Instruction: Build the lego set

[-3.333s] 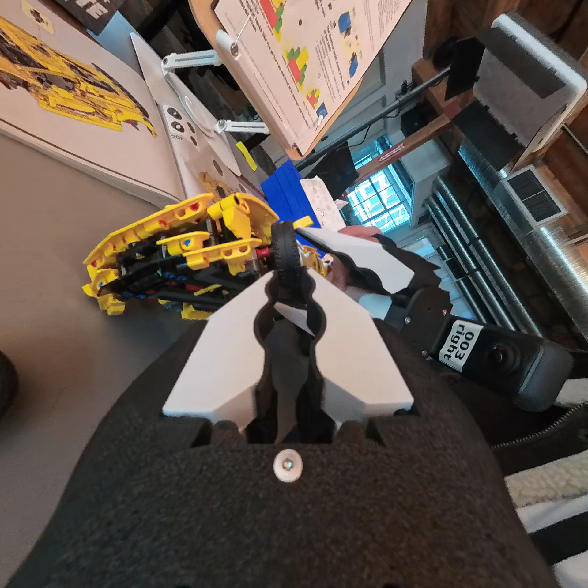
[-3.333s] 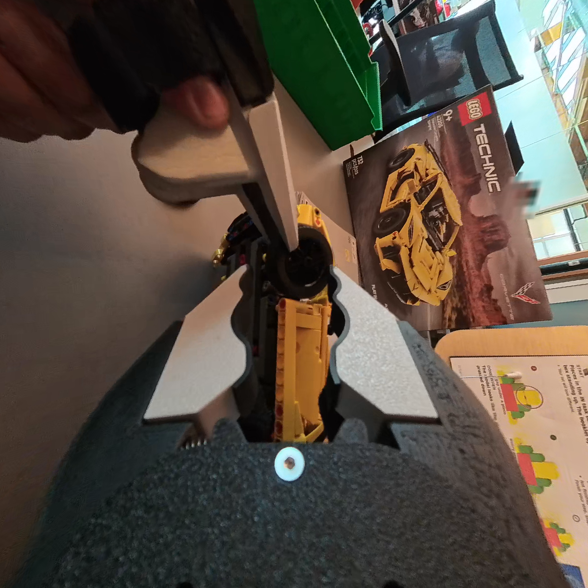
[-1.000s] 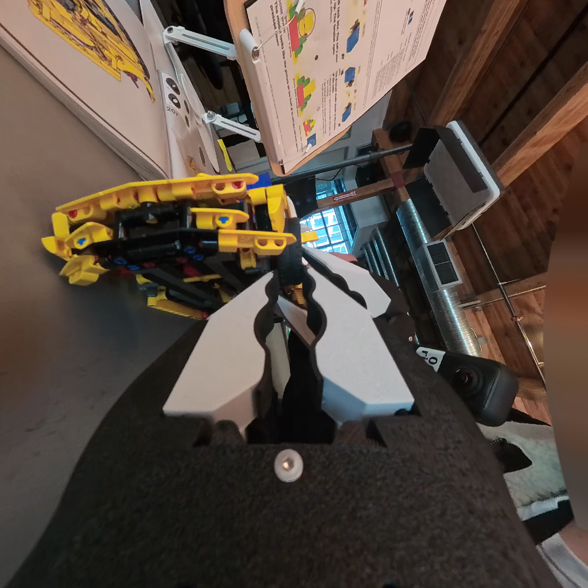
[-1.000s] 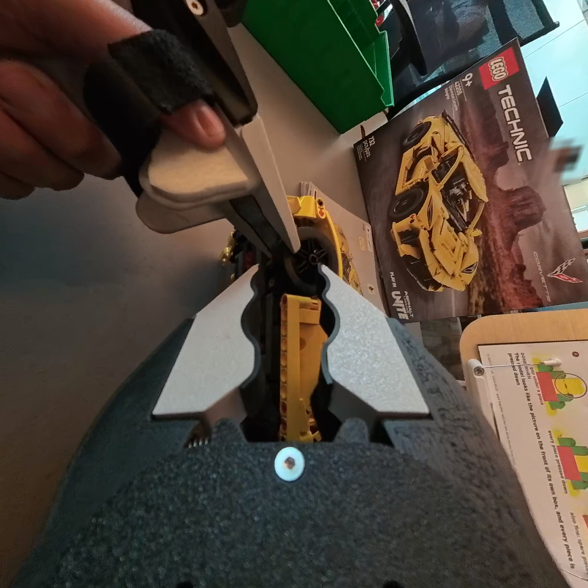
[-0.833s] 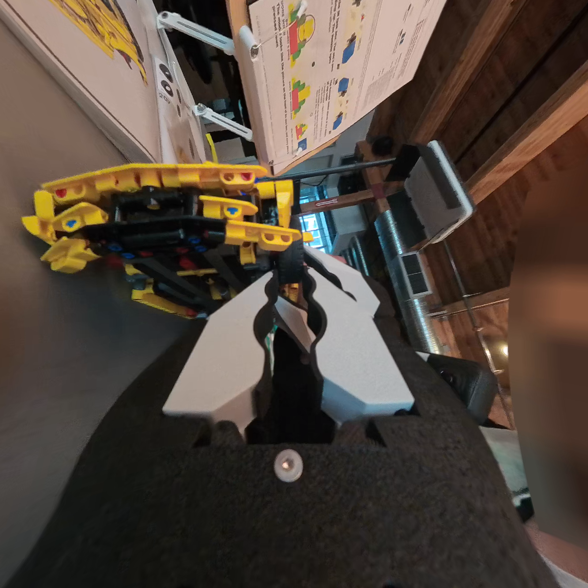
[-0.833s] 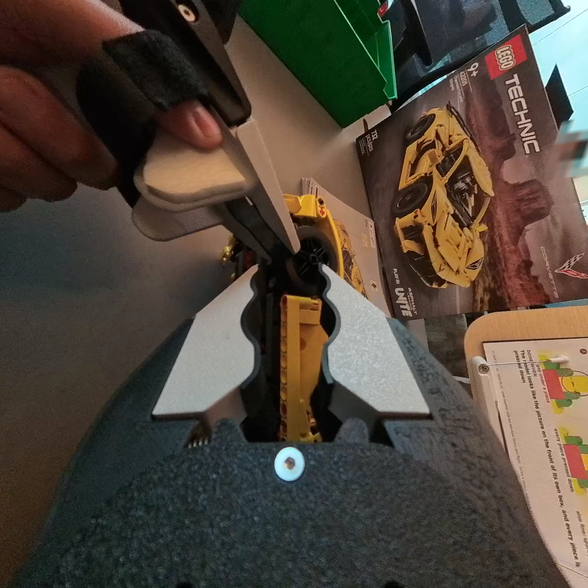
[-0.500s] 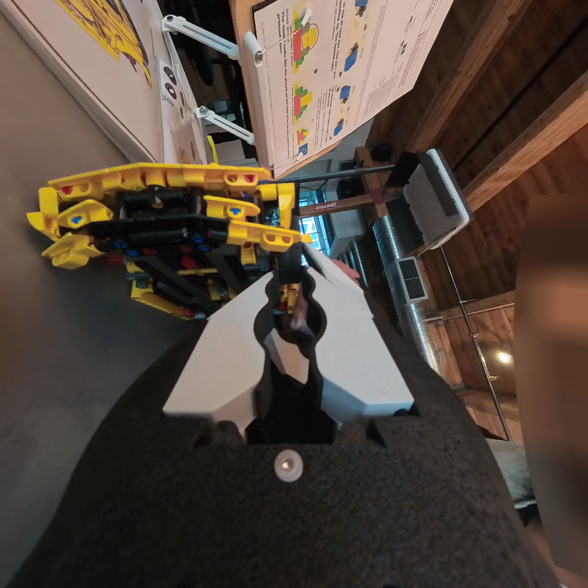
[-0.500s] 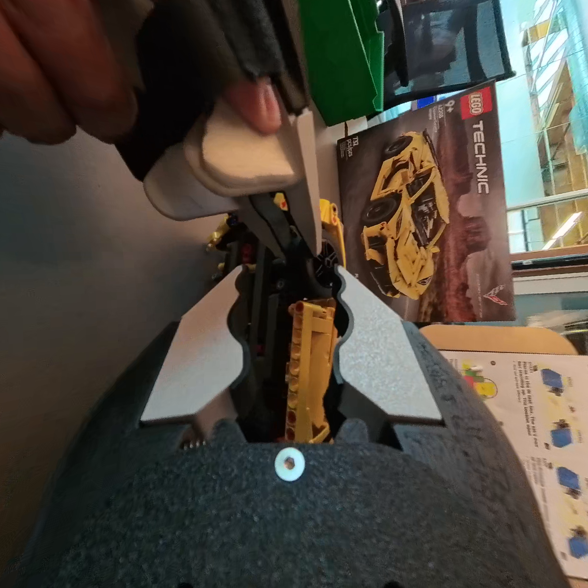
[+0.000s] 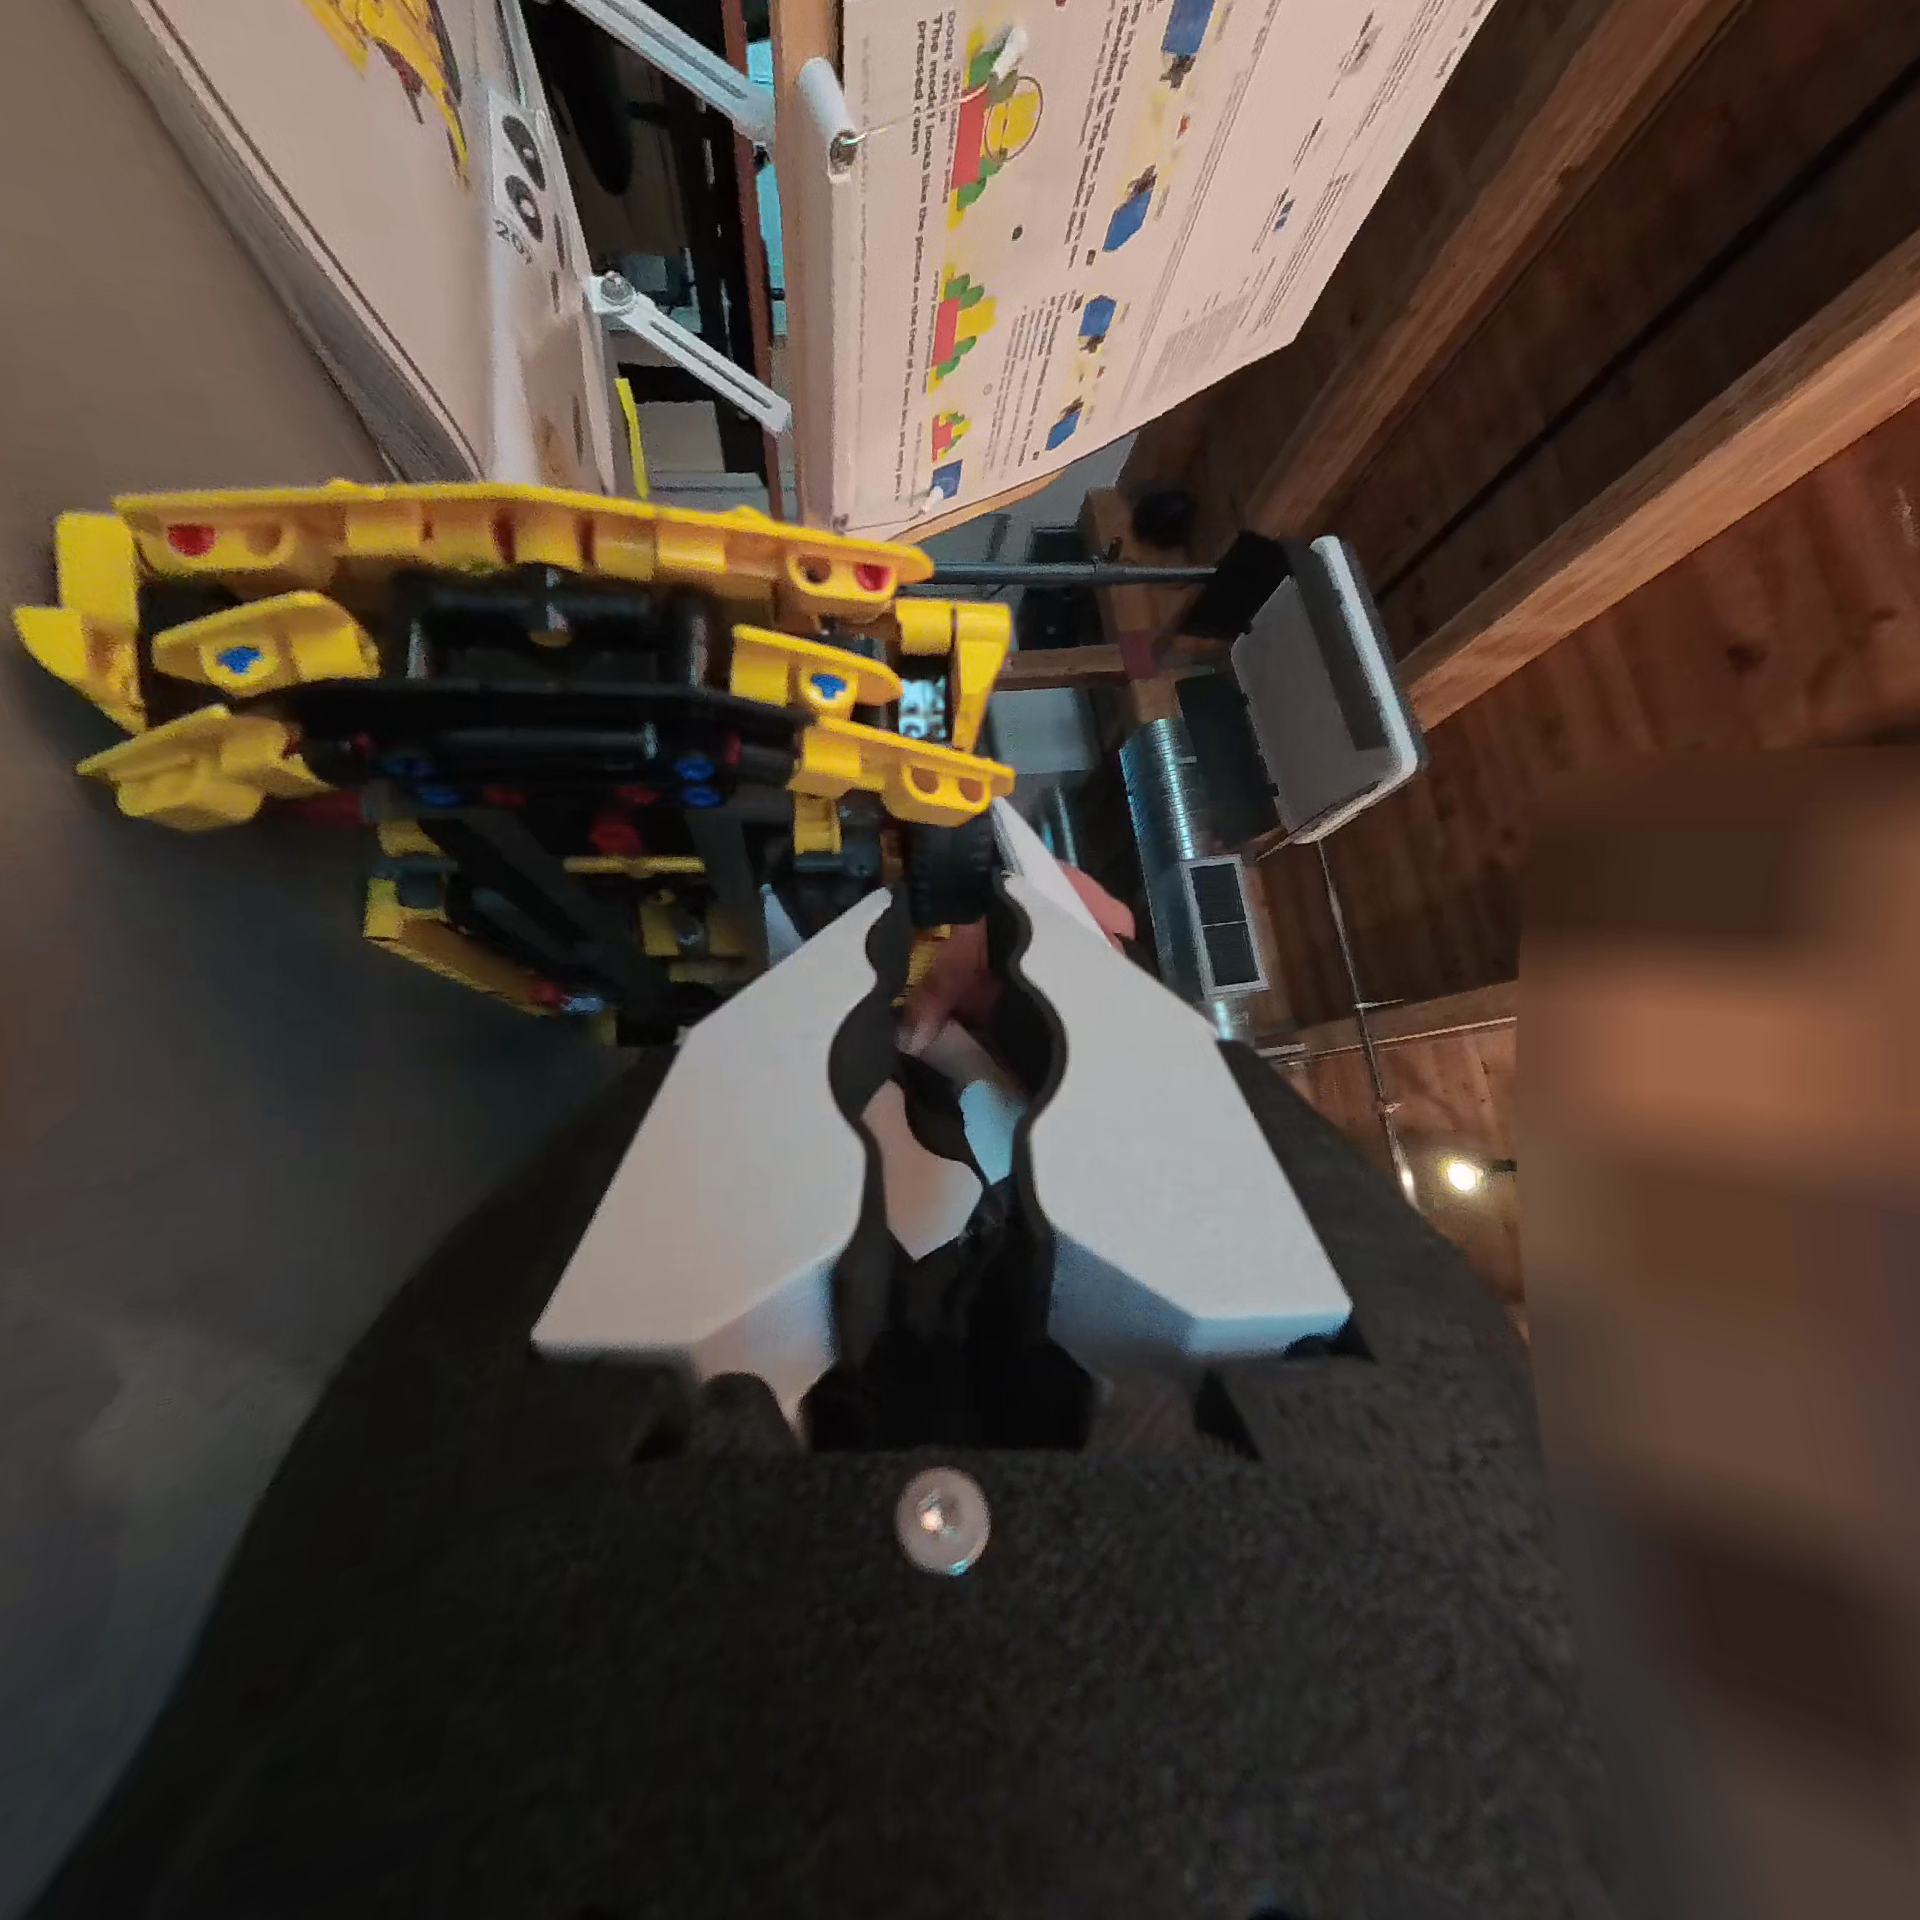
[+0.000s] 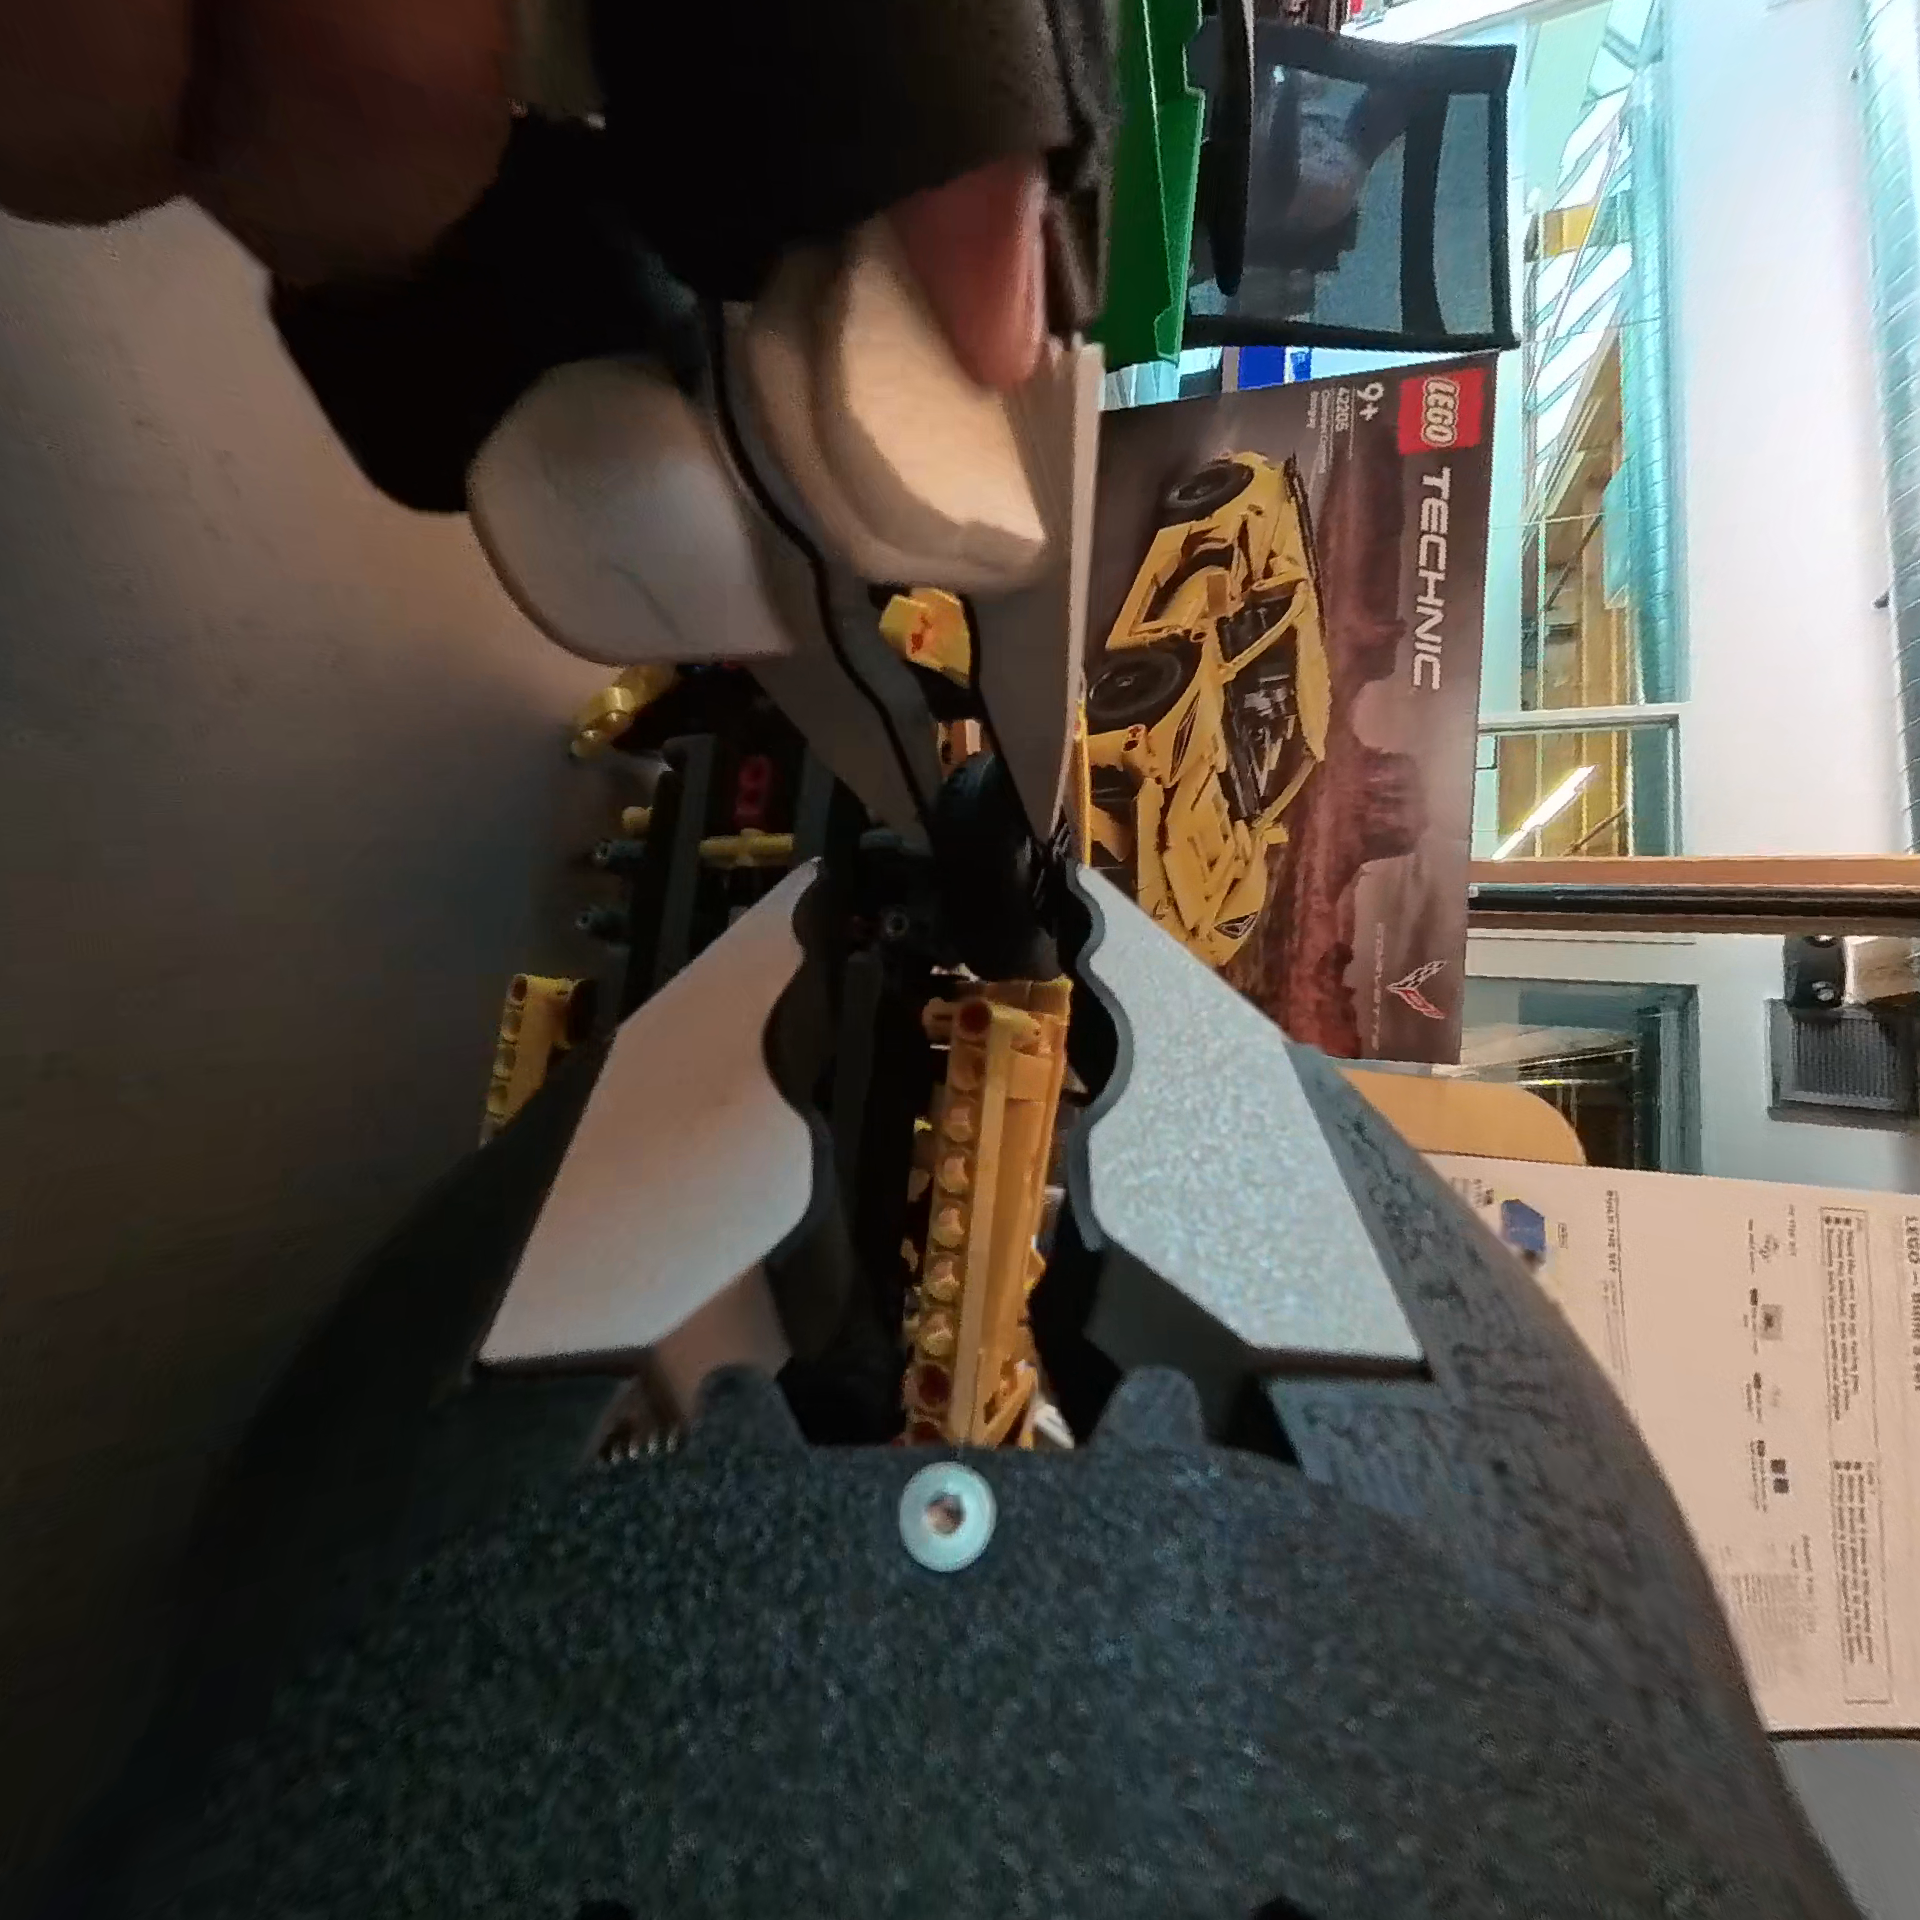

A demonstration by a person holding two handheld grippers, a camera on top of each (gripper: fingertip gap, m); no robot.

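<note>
Left wrist view: my left gripper [image 9: 948, 914] is closed on the small black wheel [image 9: 951, 868] at the rear corner of the yellow-and-black car model [image 9: 499, 748], held on edge above the grey table [image 9: 156, 1143]. Right wrist view: my right gripper [image 10: 940, 940] clamps the model's [image 10: 977, 1195] yellow side, the wheel [image 10: 982, 862] at its fingertips; the set box [image 10: 1382, 717] stands behind.

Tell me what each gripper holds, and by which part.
Left gripper: pinches the small black rubber wheel by its tread. Right gripper: clamps the yellow-and-black brick car model across its body's end.
</note>
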